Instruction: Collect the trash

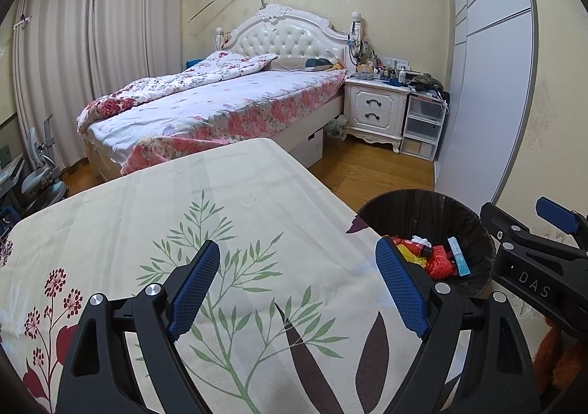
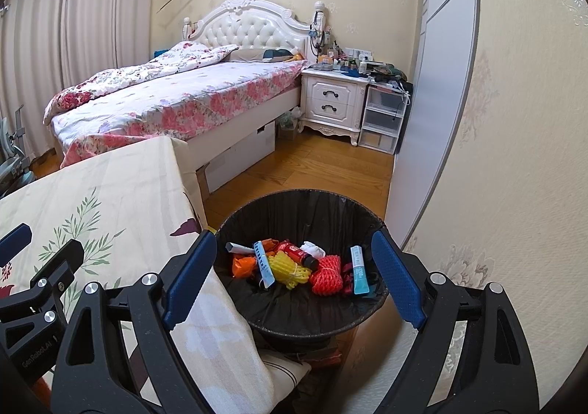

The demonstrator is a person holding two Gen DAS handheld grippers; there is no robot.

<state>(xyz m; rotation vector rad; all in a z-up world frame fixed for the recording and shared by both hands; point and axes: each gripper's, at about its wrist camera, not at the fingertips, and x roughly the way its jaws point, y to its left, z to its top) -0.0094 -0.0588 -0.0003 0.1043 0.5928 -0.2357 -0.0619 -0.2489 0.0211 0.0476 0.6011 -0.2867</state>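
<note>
Both tools are hanging released with nothing between their jaws: the left hand-held gripper (image 1: 299,289) is sitting low in the left wrist view over the table (image 1: 154,200), and the right hand-held gripper (image 2: 294,278) is sitting low in the right wrist view, framing the trash bin (image 2: 279,318).

The collected trash is lying in the bin at lower centre of the right wrist view: a yellow foam net (image 2: 288,268), a red foam net (image 2: 327,276), a small red bottle (image 2: 297,253), a white crumpled tissue (image 2: 313,249), a flat white-and-teal tube (image 2: 359,272) and a blue-and-white stick pack (image 2: 264,265).

The visible tabletop is showing no loose litter, so the task is looking close to finished. Doing this step well means scanning the cloth's edges for leftovers before stopping, and keeping the jaws clear of the liner.

The bin is round, lined with thin, crinkled black plastic. The tablecloth is matte woven fabric printed with green leaves; the nets look soft, meshed and springy.
</note>
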